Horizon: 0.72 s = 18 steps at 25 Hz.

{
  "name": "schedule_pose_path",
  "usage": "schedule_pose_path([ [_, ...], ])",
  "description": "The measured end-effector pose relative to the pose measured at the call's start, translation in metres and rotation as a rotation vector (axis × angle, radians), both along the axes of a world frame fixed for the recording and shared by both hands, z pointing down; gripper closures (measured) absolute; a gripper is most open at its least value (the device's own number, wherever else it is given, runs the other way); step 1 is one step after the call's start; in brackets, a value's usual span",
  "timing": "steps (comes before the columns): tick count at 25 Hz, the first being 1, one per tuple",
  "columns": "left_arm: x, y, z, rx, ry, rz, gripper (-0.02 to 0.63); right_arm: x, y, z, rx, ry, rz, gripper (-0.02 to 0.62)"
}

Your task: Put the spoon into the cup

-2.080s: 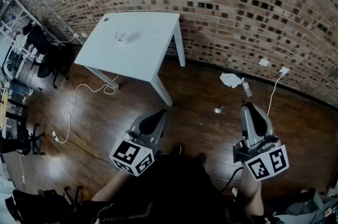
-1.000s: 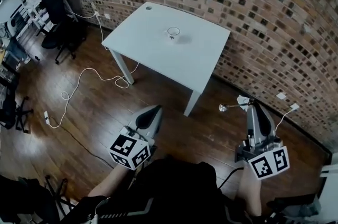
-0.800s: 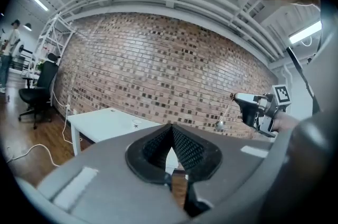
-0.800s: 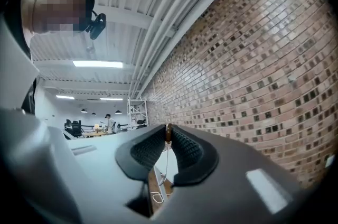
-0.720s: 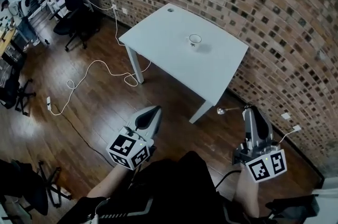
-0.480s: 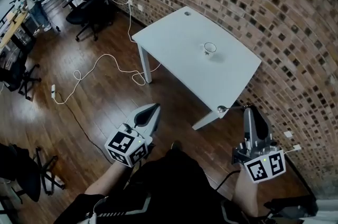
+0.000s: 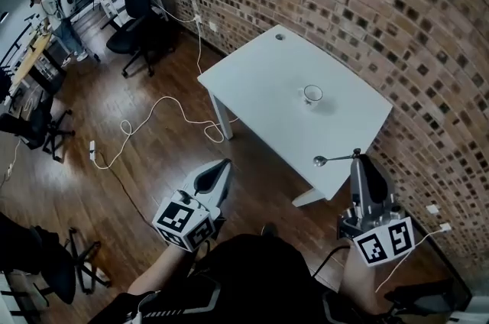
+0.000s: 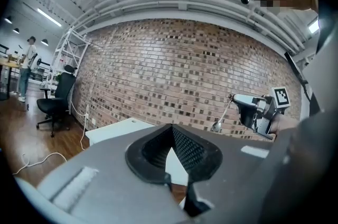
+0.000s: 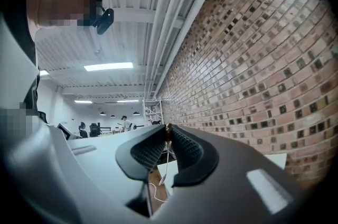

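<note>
Approach closing: table [image 7: 260, 78] now nearer; right gripper [image 7: 357, 155] pinches spoon [image 7: 330, 159] over its near edge, cup [image 7: 312, 94] farther ahead; left gripper [image 7: 223, 164] pressed together, empty.

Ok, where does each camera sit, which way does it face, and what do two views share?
Head view: on the head, facing steeply down at white table, cup, floor; shows person's body, left gripper, right gripper holding spoon.
Left gripper view: on that gripper, facing level at the brick wall past shut jaws; body upper right.
Right gripper view: on that gripper, facing along wall and ceiling; body upper left.
Shared: head and left gripper views both show the right gripper's spoon.
</note>
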<state>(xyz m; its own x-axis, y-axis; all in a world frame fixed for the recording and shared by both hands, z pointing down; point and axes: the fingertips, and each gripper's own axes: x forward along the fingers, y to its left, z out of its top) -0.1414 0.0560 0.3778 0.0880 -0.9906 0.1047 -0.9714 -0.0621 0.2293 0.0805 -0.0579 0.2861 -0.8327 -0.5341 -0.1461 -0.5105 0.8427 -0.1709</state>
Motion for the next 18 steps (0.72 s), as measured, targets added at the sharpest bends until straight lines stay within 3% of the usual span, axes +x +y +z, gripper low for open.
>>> schedule_pose_path([
  [7, 0.004, -0.072, -0.002, 0.016, -0.043, 0.122, 0.612, -0.007, -0.057, 0.011, -0.027, -0.007, 0.075, 0.552],
  [12, -0.029, -0.109, 0.018, -0.031, 0.006, 0.195, 0.612, -0.043, -0.072, 0.019, -0.025, 0.027, 0.123, 0.552],
  [15, -0.052, -0.144, 0.026, -0.038, 0.018, 0.300, 0.612, -0.055, -0.092, 0.022, -0.031, 0.006, 0.250, 0.552],
  [18, -0.074, -0.172, 0.021, -0.025, -0.022, 0.450, 0.612, -0.064, -0.099, 0.027, -0.067, -0.028, 0.387, 0.552],
])
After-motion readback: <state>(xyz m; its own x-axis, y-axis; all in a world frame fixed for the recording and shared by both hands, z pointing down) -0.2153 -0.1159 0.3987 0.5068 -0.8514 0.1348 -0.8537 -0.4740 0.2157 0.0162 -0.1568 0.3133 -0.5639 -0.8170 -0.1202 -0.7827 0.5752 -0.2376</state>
